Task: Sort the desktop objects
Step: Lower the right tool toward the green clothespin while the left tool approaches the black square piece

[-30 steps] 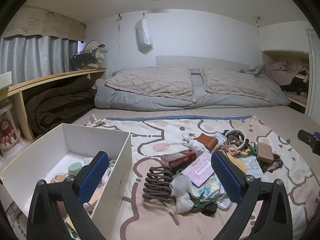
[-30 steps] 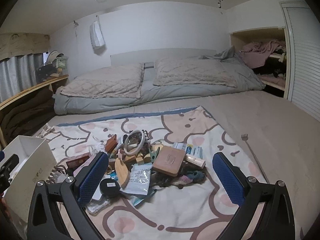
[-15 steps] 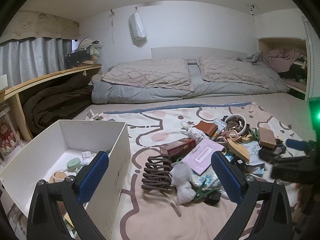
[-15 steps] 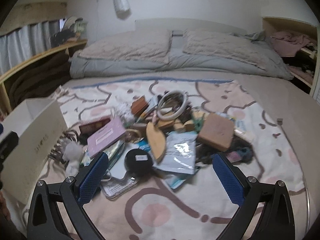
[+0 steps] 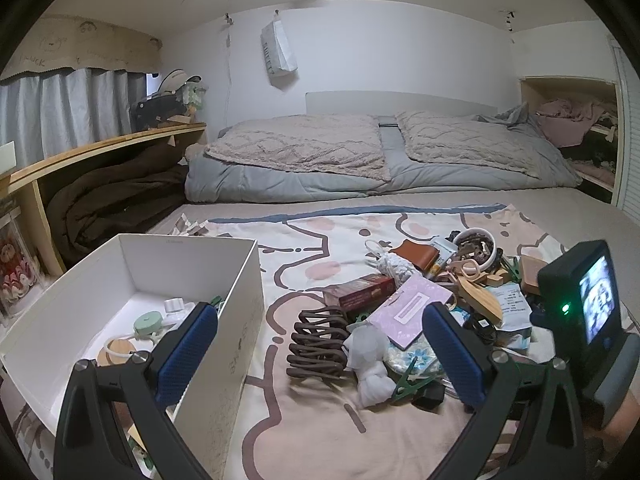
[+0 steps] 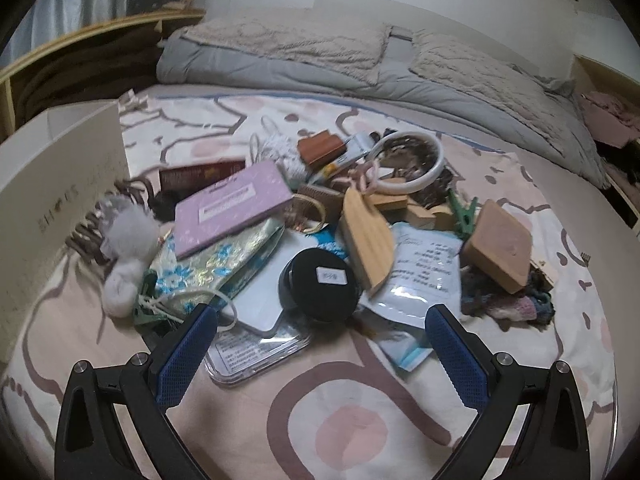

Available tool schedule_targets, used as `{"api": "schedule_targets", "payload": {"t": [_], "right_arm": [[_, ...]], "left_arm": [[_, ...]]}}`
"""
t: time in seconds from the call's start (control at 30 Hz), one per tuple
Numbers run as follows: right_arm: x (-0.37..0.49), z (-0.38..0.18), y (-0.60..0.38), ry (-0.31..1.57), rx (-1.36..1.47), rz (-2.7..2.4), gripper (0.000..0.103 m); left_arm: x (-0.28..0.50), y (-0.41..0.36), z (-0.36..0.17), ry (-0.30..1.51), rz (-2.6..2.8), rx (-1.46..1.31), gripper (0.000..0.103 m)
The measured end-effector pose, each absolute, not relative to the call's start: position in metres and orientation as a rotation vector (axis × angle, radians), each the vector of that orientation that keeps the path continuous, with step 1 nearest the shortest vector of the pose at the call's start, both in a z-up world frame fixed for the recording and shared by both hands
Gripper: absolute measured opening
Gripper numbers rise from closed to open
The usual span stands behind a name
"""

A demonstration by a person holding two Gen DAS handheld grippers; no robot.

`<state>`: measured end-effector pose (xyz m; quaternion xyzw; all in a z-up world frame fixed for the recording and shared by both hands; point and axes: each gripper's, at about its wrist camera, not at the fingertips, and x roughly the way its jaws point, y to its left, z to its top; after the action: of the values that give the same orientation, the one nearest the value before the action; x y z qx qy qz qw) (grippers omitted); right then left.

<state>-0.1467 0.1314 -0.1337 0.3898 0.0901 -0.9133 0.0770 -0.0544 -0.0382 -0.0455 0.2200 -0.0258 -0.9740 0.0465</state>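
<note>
Both the left gripper and right gripper are spread wide, the right one above the black jar

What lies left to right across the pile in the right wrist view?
White box → fluffy pompom → lilac notebook → black round tin → white pouch → tan block.

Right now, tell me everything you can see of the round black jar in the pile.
The round black jar is a squat, matte container with a small white label on its lid. It lies tilted, lid toward the camera, on a white flat case, beside the wooden piece. It sits ahead of the open right gripper, untouched.
</note>
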Motion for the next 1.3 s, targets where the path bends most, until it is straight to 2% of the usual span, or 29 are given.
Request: {"api": "schedule_targets", "payload": {"t": [0.53, 0.9, 1.13, 1.3], "right_arm": [[-0.161, -0.153, 0.114, 0.349, 1.243, -2.679, 0.103], [-0.138, -0.164, 0.106, 0.505, 1.285, -2.562, 0.103], [-0.124, -0.163, 0.102, 0.363, 1.221, -2.428, 0.103], [-0.103, -0.167, 0.090, 0.391, 1.208, -2.338, 0.103]], "left_arm": [[-0.056, -0.042, -0.046, -0.063, -2.966, 0.682, 0.103], [-0.055, -0.045, -0.046, -0.036, -2.969, 0.680, 0.103], [-0.055, -0.044, -0.047, -0.040, -2.966, 0.689, 0.103], [-0.056, -0.044, -0.047, -0.035, -2.968, 0.694, 0.103]]}}
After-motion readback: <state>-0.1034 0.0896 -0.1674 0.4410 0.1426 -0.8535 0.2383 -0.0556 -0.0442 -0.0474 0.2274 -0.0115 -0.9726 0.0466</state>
